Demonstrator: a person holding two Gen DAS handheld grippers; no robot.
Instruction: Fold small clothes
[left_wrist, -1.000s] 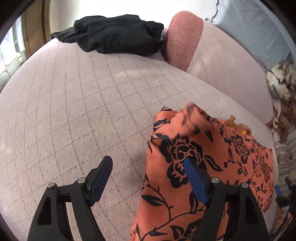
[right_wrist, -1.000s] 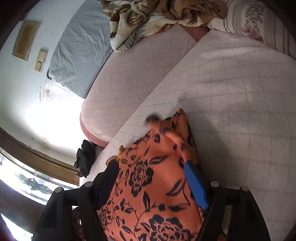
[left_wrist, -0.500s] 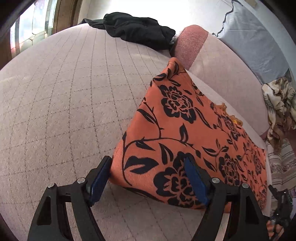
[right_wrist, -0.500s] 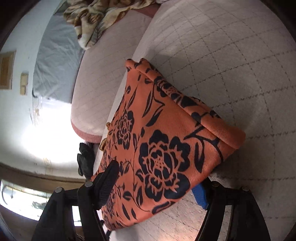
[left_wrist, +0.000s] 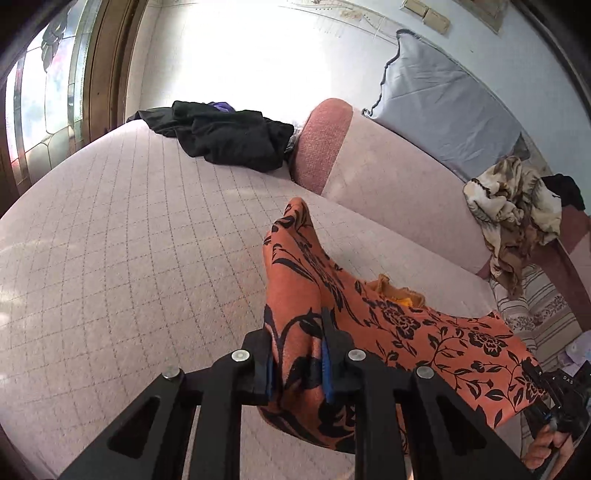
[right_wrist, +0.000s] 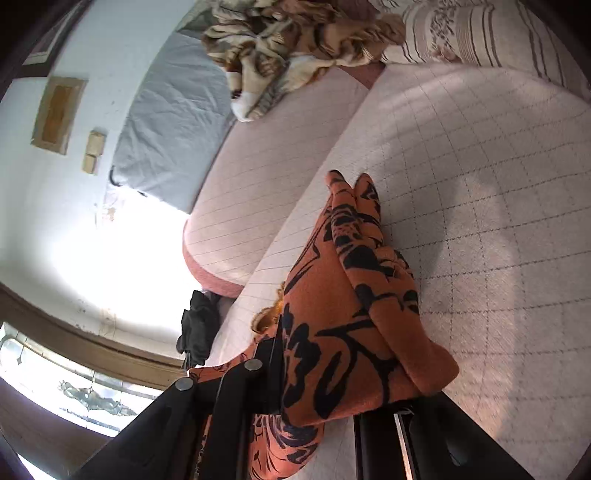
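Note:
An orange garment with black flowers (left_wrist: 406, 332) hangs bunched above the pink quilted sofa seat (left_wrist: 129, 240), one point of it sticking up. My left gripper (left_wrist: 297, 332) has its jaws closing, and its blue pads press on a fold of the cloth. At the far right of the left wrist view the right gripper (left_wrist: 543, 380) and a hand hold the other end. In the right wrist view the garment (right_wrist: 351, 295) drapes over my right gripper (right_wrist: 321, 373), which is shut on it, and hides one finger.
A black clothes pile (left_wrist: 229, 136) lies at the seat's far end by the window. A grey pillow (left_wrist: 443, 110) leans on the wall above the backrest. A brown patterned blanket (left_wrist: 517, 214) and a striped cushion (left_wrist: 535, 306) sit at the right.
Both grippers went from open around the garment to closed on it. They then lifted its near edge off the seat, so the cloth now hangs bunched between them.

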